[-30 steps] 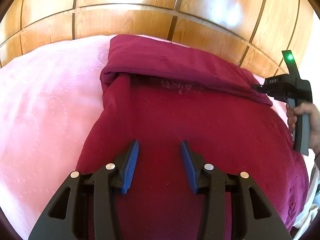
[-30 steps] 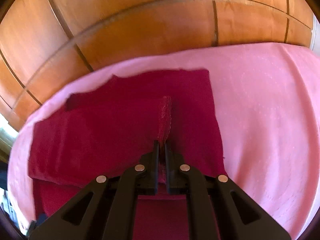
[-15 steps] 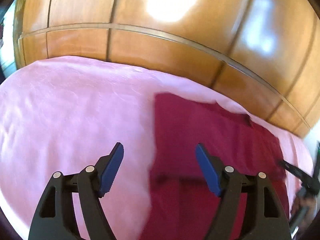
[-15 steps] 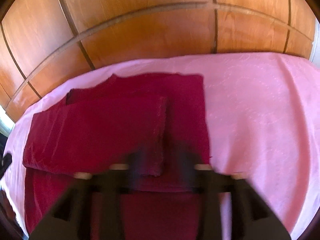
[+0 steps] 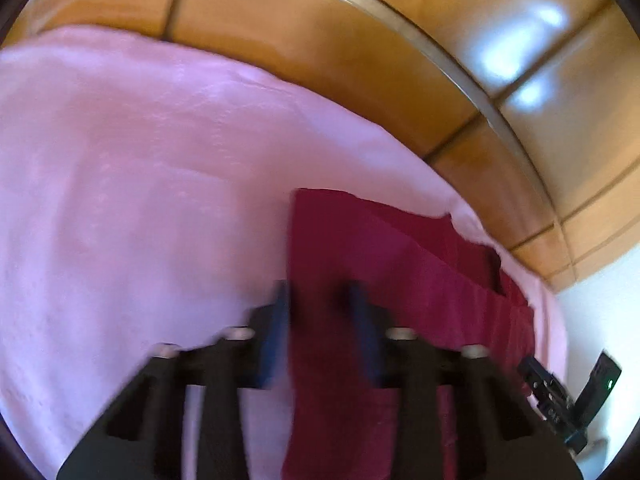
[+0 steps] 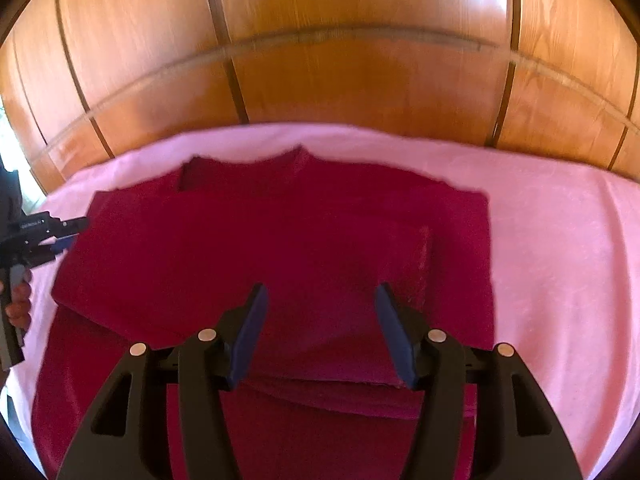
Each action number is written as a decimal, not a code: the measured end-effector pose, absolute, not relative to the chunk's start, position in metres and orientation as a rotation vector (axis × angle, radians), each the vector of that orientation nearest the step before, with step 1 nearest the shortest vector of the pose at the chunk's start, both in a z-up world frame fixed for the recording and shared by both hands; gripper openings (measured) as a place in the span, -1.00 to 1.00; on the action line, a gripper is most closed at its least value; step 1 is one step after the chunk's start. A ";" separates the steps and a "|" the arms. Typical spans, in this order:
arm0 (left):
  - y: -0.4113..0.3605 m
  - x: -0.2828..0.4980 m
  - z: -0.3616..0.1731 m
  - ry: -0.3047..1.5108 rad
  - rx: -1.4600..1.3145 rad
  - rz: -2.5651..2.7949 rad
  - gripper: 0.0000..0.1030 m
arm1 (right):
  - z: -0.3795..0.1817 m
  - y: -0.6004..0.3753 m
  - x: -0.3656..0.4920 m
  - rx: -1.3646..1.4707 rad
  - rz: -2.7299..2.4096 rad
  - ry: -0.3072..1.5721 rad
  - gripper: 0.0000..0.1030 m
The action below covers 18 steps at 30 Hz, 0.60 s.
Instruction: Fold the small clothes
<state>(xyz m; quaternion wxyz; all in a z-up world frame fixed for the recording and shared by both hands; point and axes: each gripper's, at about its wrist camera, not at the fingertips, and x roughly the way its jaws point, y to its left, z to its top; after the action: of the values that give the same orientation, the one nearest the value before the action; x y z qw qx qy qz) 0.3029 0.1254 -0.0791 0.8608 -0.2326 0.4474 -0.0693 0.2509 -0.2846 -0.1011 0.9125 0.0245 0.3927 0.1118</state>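
Item 1, dark red garment: lies flat on the pink bedsheet, close to the wooden panelled headboard. One portion is already turned over onto the rest, its folded edge running across just ahead of your right tool. Judged purpose of the layout: a flat spread keeps the layers square for the next fold.

Item 2, right gripper: your right-hand tool hovers over the near part of the folded layer with its blue-padded fingers spread wide and nothing between them. It looks ready to come down on an edge, though no contact can be confirmed.

Item 3, left gripper: heavily motion-blurred in its own camera. Its fingers stand partly apart, narrower than the right pair, astride the garment's left edge where cloth meets sheet. Whether cloth is pinched between them cannot be told. From the right camera this tool shows at the garment's left corner, with your hand on its handle; its tips appear near the fabric's edge, likely positioned to take that side.

Item 4, markings: a small line of pale lettering runs along the left tool's body in the right view, too small to read. A green indicator light glows on the right tool as seen from the left camera. No label visible on the garment.
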 end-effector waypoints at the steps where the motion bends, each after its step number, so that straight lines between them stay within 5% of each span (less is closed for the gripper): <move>1: 0.117 0.300 -0.072 0.902 -0.424 -0.127 -0.81 | -0.109 -0.287 0.252 0.062 0.227 0.812 0.10; 7: 0.077 0.304 -0.083 0.899 -0.105 0.035 -0.81 | -0.117 -0.289 0.246 0.056 0.219 0.768 0.14; 9: 0.071 0.305 -0.088 0.890 -0.059 0.085 -0.66 | -0.116 -0.289 0.243 0.049 0.217 0.763 0.14; 11: 0.072 0.302 -0.084 0.888 -0.060 0.122 -0.47 | -0.116 -0.290 0.243 0.052 0.218 0.759 0.14; 18: 0.068 0.242 -0.044 0.779 -0.104 0.127 -0.46 | -0.116 -0.289 0.245 0.060 0.222 0.754 0.16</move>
<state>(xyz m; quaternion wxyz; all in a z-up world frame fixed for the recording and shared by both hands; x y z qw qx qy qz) 0.2425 0.0680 -0.0445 0.9218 -0.0505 0.3793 0.0619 0.2447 -0.2894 -0.1161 0.9232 0.0292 0.3675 0.1083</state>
